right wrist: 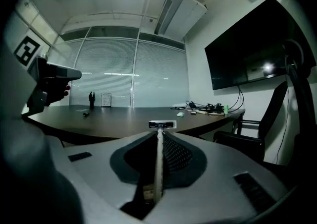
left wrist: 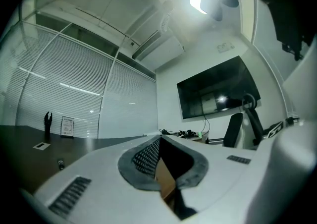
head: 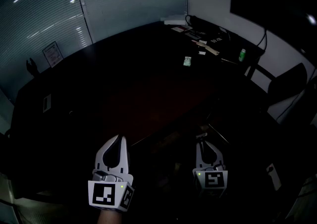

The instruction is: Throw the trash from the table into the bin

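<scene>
In the head view both grippers hang low in front of the dark table's (head: 124, 84) near edge. My right gripper (head: 202, 144) (right wrist: 159, 134) is shut on a white disposable razor (right wrist: 158, 161); its head pokes out past the jaw tips. My left gripper (head: 120, 140) (left wrist: 161, 140) has its jaw tips together, and a flat brown scrap (left wrist: 165, 178), cardboard by its look, sits between the pads. More litter lies at the table's far right: a small green-and-white packet (head: 187, 61) and a heap of papers and wrappers (head: 205, 44). No bin shows in any view.
A green bottle (head: 242, 54) and cables lie near the heap. A black office chair (head: 290, 82) (right wrist: 255, 136) stands off the table's right end, under a wall screen (right wrist: 250, 54). A small framed sign (head: 52, 53) stands at the far left by the blinds.
</scene>
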Tool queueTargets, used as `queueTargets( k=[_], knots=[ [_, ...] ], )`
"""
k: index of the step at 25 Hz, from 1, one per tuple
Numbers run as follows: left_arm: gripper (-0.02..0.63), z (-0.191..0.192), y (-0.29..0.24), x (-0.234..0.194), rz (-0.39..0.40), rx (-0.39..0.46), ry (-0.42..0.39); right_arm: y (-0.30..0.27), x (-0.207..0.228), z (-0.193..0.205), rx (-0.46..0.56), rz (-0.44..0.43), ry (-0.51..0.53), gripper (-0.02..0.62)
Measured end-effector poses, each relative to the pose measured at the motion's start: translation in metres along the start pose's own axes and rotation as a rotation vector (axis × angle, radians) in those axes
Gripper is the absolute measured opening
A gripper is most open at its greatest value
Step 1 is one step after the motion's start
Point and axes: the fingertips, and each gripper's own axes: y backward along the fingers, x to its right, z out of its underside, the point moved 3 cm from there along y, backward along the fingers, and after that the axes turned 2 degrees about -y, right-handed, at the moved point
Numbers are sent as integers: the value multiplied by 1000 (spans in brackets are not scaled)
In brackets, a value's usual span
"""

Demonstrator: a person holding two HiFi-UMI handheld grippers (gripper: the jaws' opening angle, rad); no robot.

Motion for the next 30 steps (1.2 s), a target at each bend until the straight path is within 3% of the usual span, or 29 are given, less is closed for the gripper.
queueTargets(
  k=[4,5,7,21,23,25,30],
  knots=[
    [0,15,-1,4,3,-9,5,-10,-1,37,-115,-30,-17,49],
    [0,16,-2,4,2,-10,7,-12,-1,44,-147,-37,-33,96],
    [0,15,-2,4,-1,-12,10,-13,0,43,-164,-35,-45,120],
    [0,-67,23,-41,-73,20,4,7,-39,-119,103,-47,22,118],
    [0,-77,31,-49,-78,39,-4,14,-46,-140,144,-38,37,43],
    [0,-89,37,-53,-81,46,-1,18,-52,-152,161,-38,43,14],
    [0,-93,47,-62,-92,48,-12,19,-64,-163,171,-54,63,14]
  ],
)
